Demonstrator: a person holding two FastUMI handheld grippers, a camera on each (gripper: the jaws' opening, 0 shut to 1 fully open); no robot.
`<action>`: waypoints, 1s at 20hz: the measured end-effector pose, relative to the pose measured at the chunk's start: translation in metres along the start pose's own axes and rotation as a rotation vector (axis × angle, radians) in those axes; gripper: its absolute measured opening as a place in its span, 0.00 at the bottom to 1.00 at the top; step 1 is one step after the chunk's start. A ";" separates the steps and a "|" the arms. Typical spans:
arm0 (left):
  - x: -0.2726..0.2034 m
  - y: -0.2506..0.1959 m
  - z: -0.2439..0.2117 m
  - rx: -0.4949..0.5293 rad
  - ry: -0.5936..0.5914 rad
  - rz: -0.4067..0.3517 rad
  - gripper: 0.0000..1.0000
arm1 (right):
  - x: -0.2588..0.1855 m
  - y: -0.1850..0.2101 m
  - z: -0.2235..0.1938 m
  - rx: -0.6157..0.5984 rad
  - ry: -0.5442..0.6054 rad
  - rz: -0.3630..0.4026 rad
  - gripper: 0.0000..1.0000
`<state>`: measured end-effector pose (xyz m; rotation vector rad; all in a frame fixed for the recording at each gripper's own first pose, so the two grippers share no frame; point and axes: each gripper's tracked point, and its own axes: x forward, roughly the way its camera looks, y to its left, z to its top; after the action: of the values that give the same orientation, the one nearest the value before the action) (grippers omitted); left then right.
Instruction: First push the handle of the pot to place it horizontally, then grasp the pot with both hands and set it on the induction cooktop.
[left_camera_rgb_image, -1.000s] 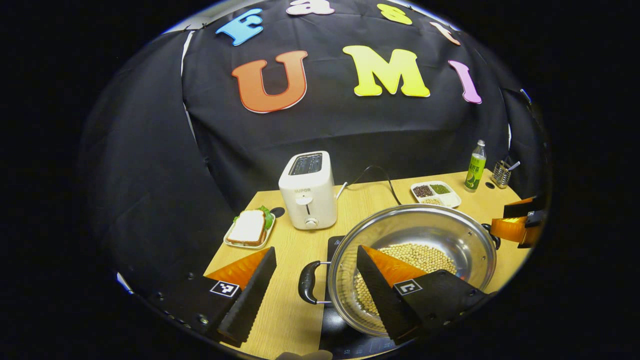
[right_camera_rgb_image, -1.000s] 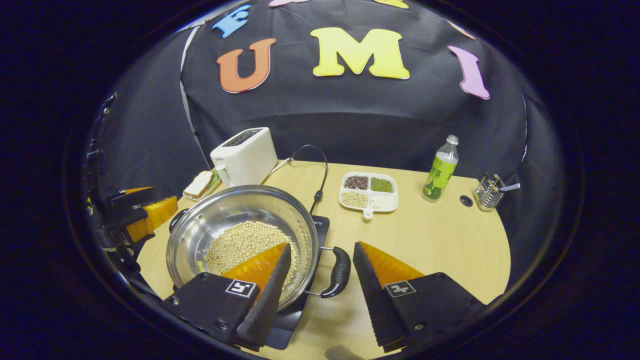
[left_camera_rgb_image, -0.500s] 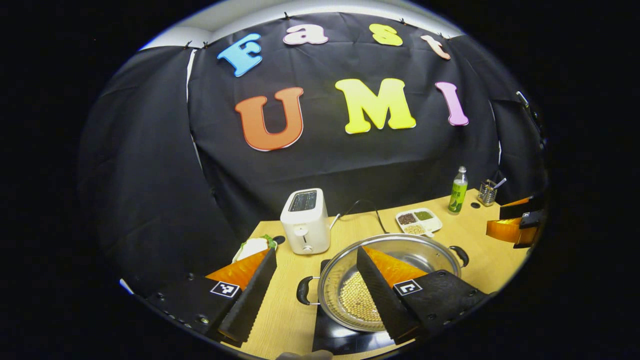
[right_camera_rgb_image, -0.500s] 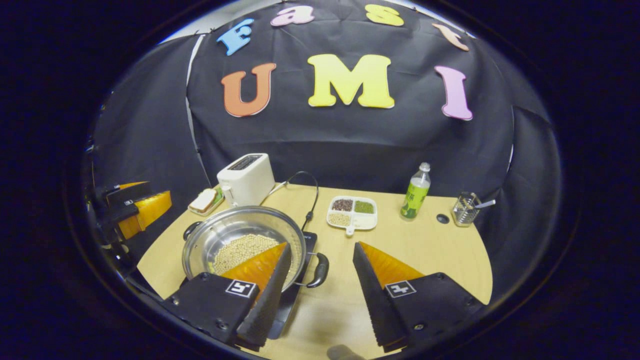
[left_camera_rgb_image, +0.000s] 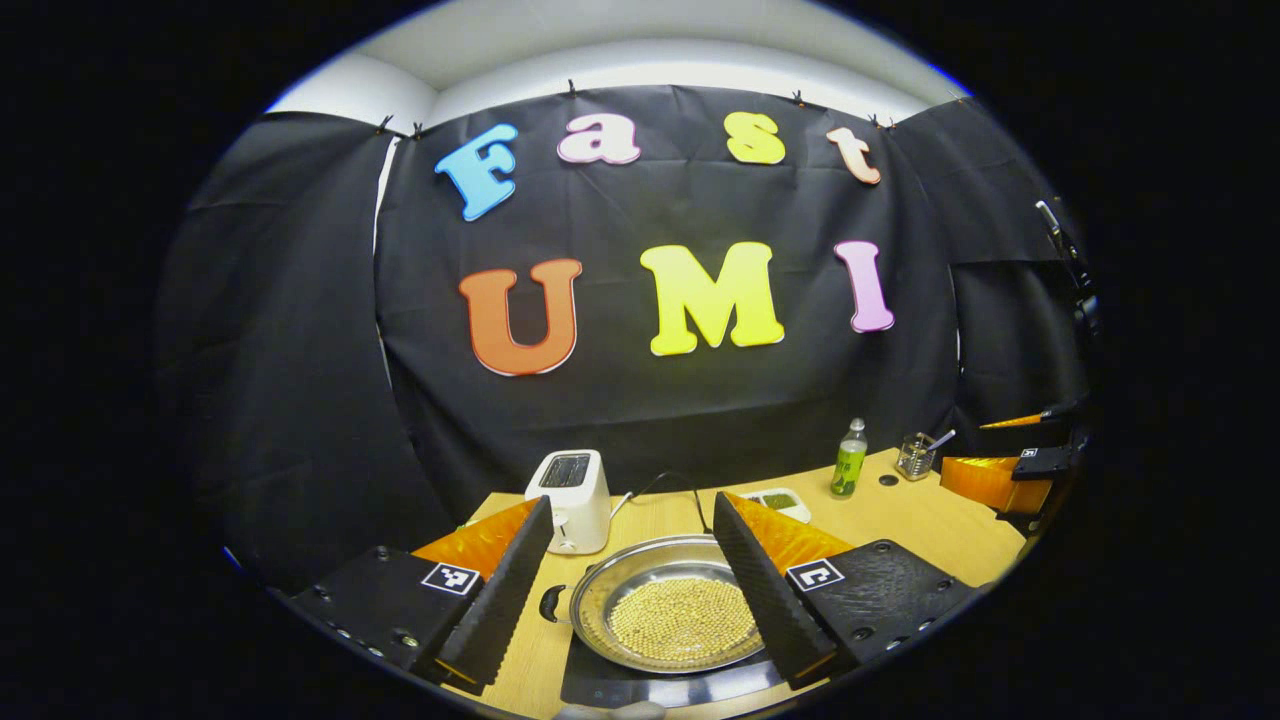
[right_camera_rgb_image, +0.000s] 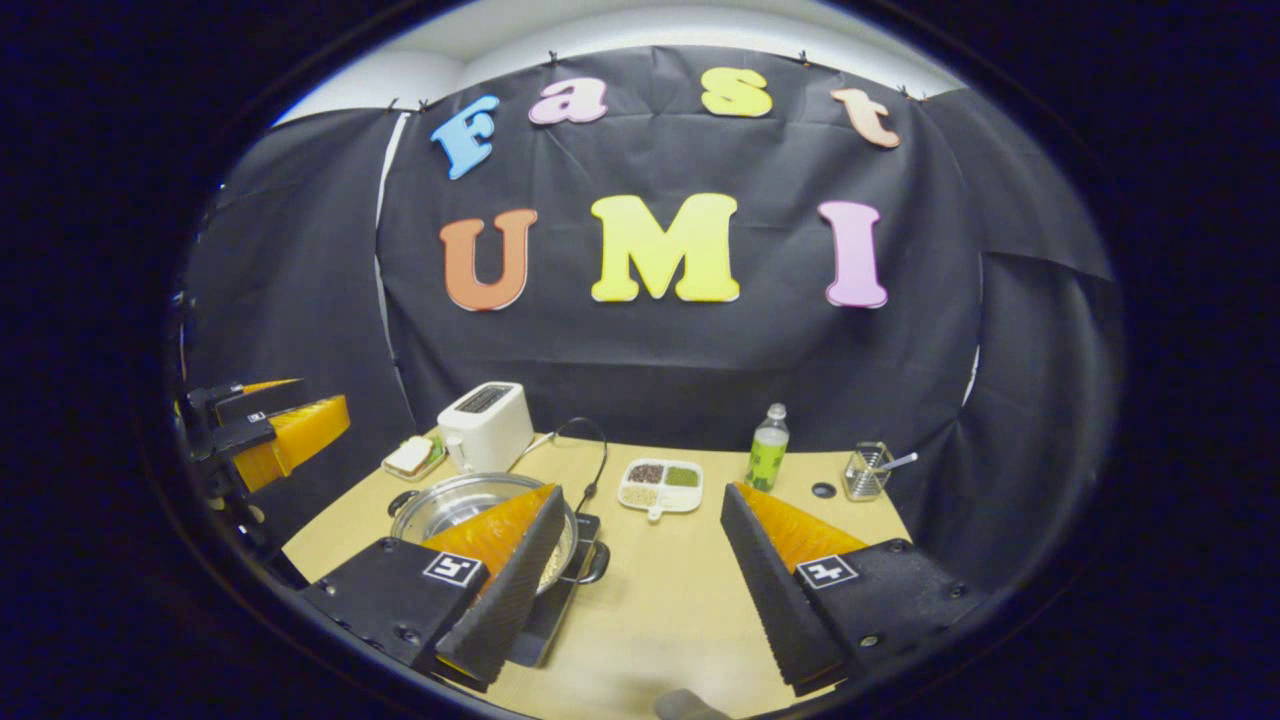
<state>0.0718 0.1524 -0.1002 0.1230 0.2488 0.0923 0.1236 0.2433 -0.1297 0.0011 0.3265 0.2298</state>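
**Two hand-held grippers open and clear, pot on the cooktop**

Two handles stick out sideways from the pot (left_camera_rgb_image: 670, 615), one toward each of my hands, which I judge is the horizontal set-up the task wants. The pot sits on the dark induction cooktop (left_camera_rgb_image: 600, 685), its bottom covered with pale beans (left_camera_rgb_image: 680, 620), so I read the placing step as done.

My left hand-held gripper (left_camera_rgb_image: 630, 590) hangs above and short of the pot with its jaws wide apart, holding nothing; the left handle (left_camera_rgb_image: 550, 603) lies free between them. My right hand-held gripper (right_camera_rgb_image: 640, 575) is likewise spread and empty, the right handle (right_camera_rgb_image: 592, 563) beside its left finger but apart from it.

Outward on the tabletop (right_camera_rgb_image: 690, 600) stand a toaster (right_camera_rgb_image: 485, 427) with a sandwich plate (right_camera_rgb_image: 412, 458) beside it, a divided dish (right_camera_rgb_image: 660, 483), a green bottle (right_camera_rgb_image: 767, 450) and a wire holder (right_camera_rgb_image: 866, 472), all well apart from the pot, so nothing crowds it.
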 end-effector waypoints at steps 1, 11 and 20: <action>-0.007 -0.011 0.008 0.000 -0.017 -0.009 0.96 | -0.011 -0.009 0.010 0.007 -0.024 -0.003 1.00; -0.085 -0.141 0.065 -0.037 -0.118 -0.034 0.96 | -0.123 -0.139 0.072 0.005 -0.203 -0.024 1.00; -0.135 -0.215 0.110 -0.049 -0.192 -0.032 0.95 | -0.180 -0.228 0.074 0.036 -0.264 -0.042 0.99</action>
<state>-0.0147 -0.0866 0.0095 0.0783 0.0566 0.0546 0.0325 -0.0168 -0.0110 0.0592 0.0679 0.1791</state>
